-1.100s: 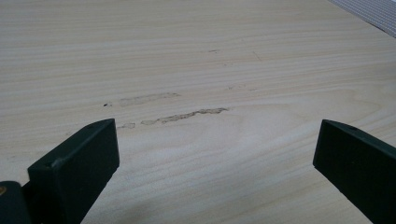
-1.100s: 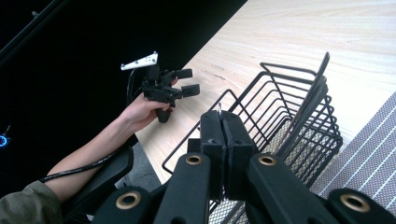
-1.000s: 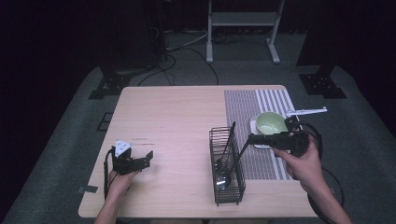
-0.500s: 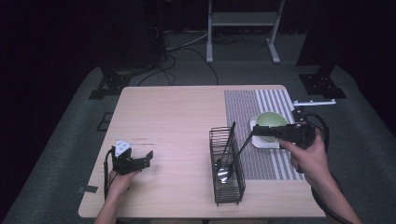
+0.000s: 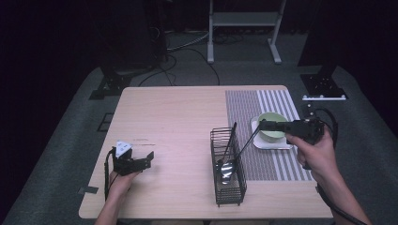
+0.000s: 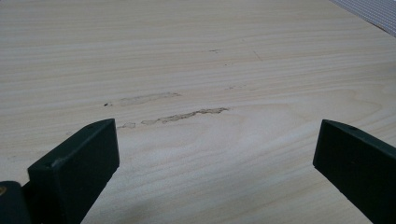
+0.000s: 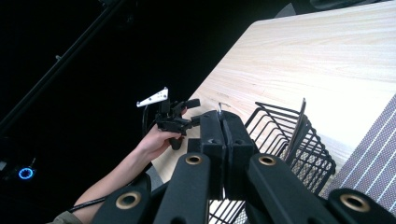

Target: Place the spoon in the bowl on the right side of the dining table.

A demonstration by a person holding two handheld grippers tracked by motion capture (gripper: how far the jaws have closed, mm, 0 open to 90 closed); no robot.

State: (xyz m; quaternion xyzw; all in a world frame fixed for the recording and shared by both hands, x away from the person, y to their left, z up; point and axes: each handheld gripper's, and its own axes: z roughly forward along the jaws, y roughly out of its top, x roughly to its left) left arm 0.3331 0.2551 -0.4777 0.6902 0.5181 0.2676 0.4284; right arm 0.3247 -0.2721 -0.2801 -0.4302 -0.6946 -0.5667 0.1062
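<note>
Pale wood table (image 5: 173, 126), dark room. Your right gripper (image 5: 264, 125) is clamped on a ladle's (image 5: 228, 168) handle tip, bowl down inside the wire basket (image 5: 228, 199) below-left of the jaws. Risk: lifting crooked snags the wires and tips the basket. Left gripper (image 5: 146, 159) rests jaws apart, well clear.
</note>
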